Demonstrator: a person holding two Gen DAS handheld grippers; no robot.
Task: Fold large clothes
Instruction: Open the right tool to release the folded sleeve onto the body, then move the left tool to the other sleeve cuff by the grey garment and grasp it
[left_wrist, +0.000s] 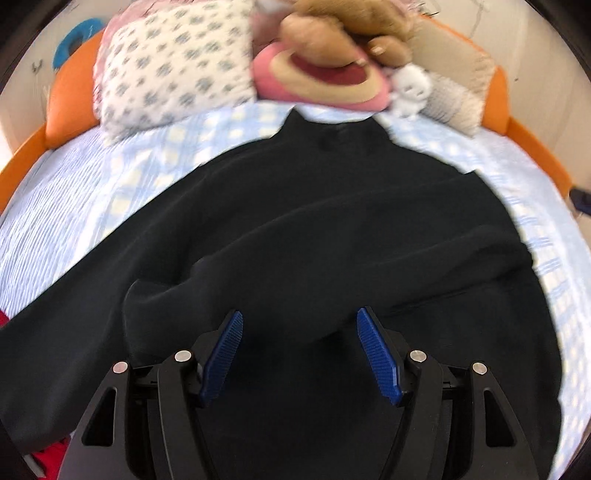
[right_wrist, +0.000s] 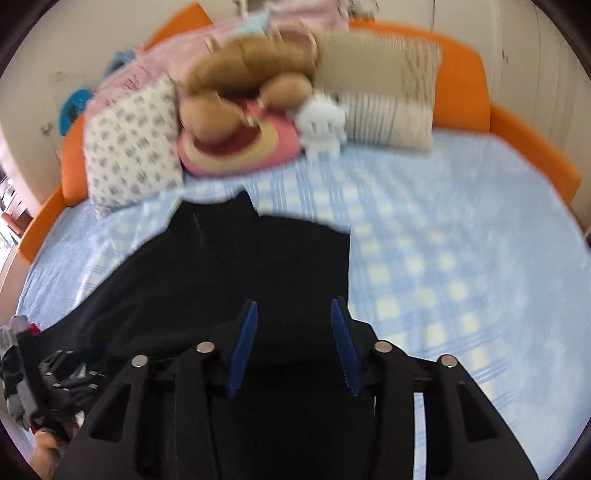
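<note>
The large black fleece garment (left_wrist: 332, 221), soft and matte, lies spread on the bed's blue-and-white checked sheet (left_wrist: 92, 192). The left gripper (left_wrist: 299, 325) hangs above it, ribbed blue pads wide apart and empty. The right gripper (right_wrist: 293, 314) stands narrower, holding nothing.

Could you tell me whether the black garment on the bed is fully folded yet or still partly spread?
Partly folded. The black garment has one sleeve laid across its body, while its other side still trails outward over the bed sheet.
</note>
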